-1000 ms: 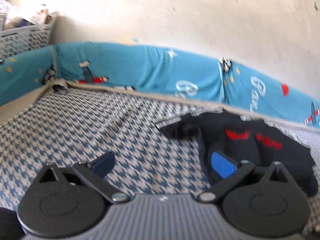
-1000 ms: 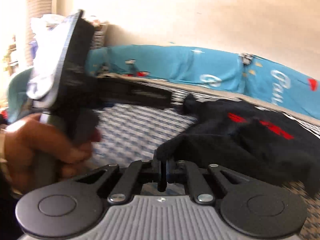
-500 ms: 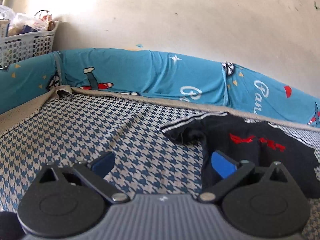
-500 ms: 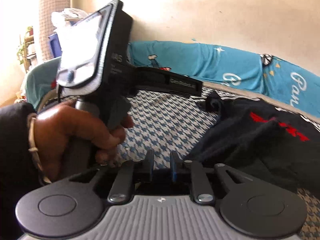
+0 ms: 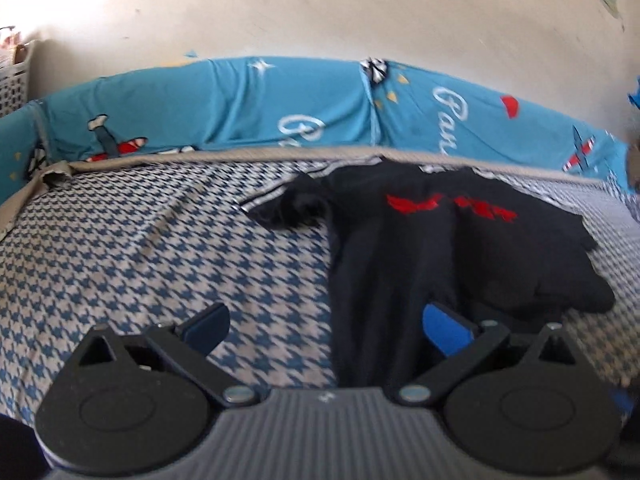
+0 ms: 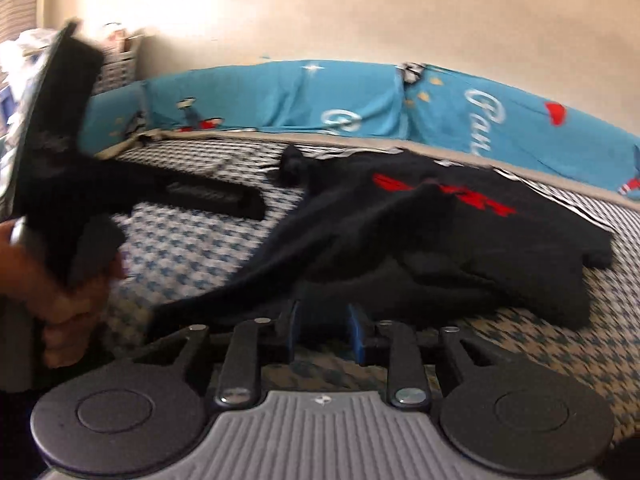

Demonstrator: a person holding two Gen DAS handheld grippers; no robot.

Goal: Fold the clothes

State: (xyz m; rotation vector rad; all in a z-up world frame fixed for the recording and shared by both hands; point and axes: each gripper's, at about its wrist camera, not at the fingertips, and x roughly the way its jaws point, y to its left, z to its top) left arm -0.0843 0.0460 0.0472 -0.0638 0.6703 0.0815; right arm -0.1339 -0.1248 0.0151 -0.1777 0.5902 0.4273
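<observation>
A black shirt (image 5: 432, 248) with a red print lies crumpled on the houndstooth sheet (image 5: 140, 248), its striped sleeve to the left. My left gripper (image 5: 324, 320) is wide open low over the sheet, and the shirt's near edge runs between its blue pads (image 5: 444, 326). In the right wrist view the shirt (image 6: 420, 236) spreads just ahead. My right gripper (image 6: 325, 330) is opening, with a narrow gap between its pads. The dark hem lies at that gap, and the pads do not press on it. A hand (image 6: 64, 304) at the left holds the other gripper's handle.
A blue padded bumper (image 5: 240, 104) printed with planes and lettering runs along the back of the bed, under a cream wall. A white perforated basket (image 5: 12, 80) stands at the far left corner. Bare sheet lies left of the shirt.
My right gripper was shut on the black cloth and has since parted its jaws and dropped lower. The left gripper has swung right, toward the shirt, still open.
</observation>
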